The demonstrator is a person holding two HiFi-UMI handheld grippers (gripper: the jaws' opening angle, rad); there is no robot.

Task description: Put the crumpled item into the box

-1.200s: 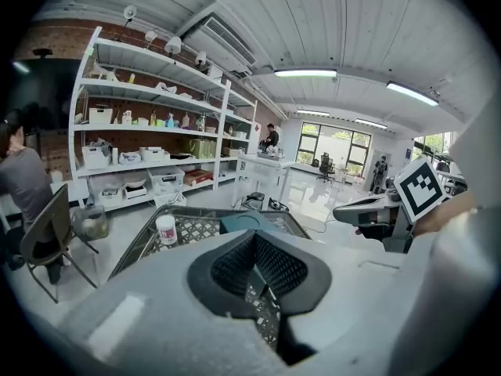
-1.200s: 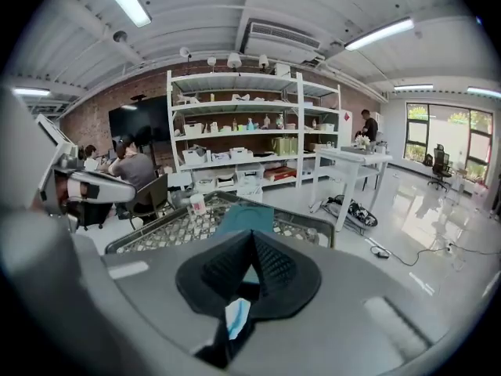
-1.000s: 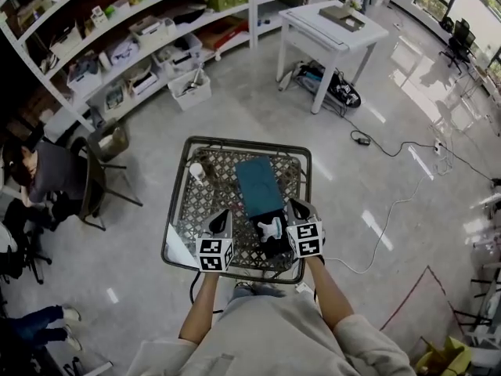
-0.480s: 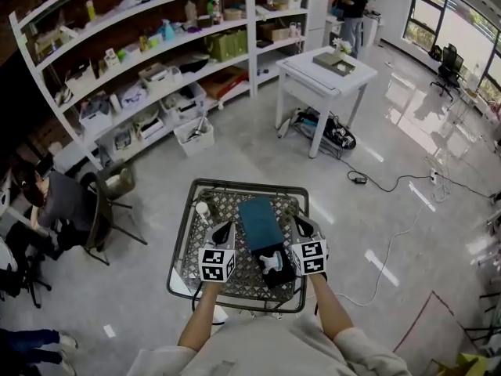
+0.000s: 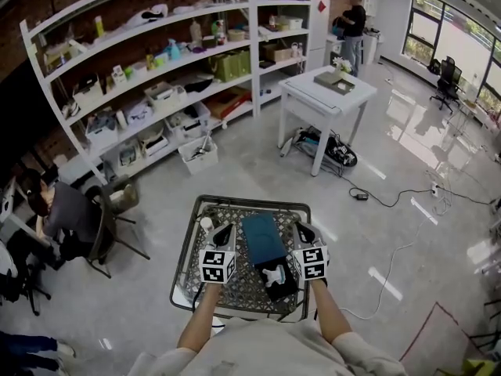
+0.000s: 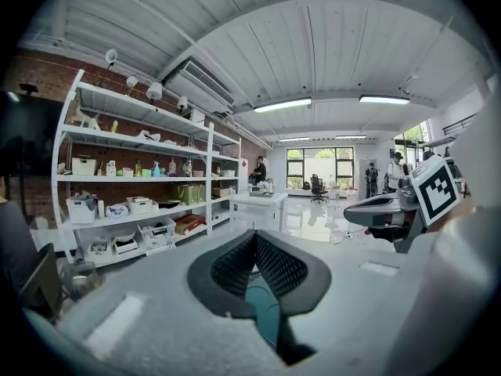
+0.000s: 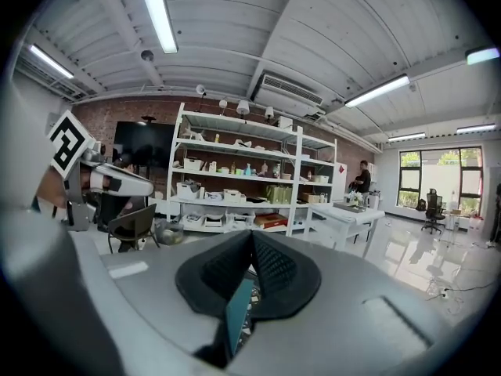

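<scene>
Dark square wire-mesh table (image 5: 185,249) w/ raised rim = ref pt for all below.

- Teal flat rectangular panel (image 5: 262,238): lies along table's centre line, far end towards far rim.
- Black open box (image 5: 283,285): at table's near-centre, touching the teal panel's near end.
- White crumpled item (image 5: 272,274): near-centre of table, at the black box's mouth. Looks to sit in it; can't tell how deep.
- Small white cup (image 5: 206,223): upright, table's far-left corner.
- L gripper (image 5: 223,230): over table's left half, just beside the teal panel's left edge, pointing to far rim. Own view: L gripper (image 6: 253,236) jaws closed tip to tip, nothing btwn them. Teal shows through the slot below the tips.
- R gripper (image 5: 302,227): over table's right half, just beside the panel's right edge, level w/ the L one. Own view: R gripper (image 7: 251,234) jaws also pressed together at tips, holding nothing. Teal edge visible under them.

Neither gripper touches the crumpled item, which lies btwn them, nearer the table's near rim.
</scene>
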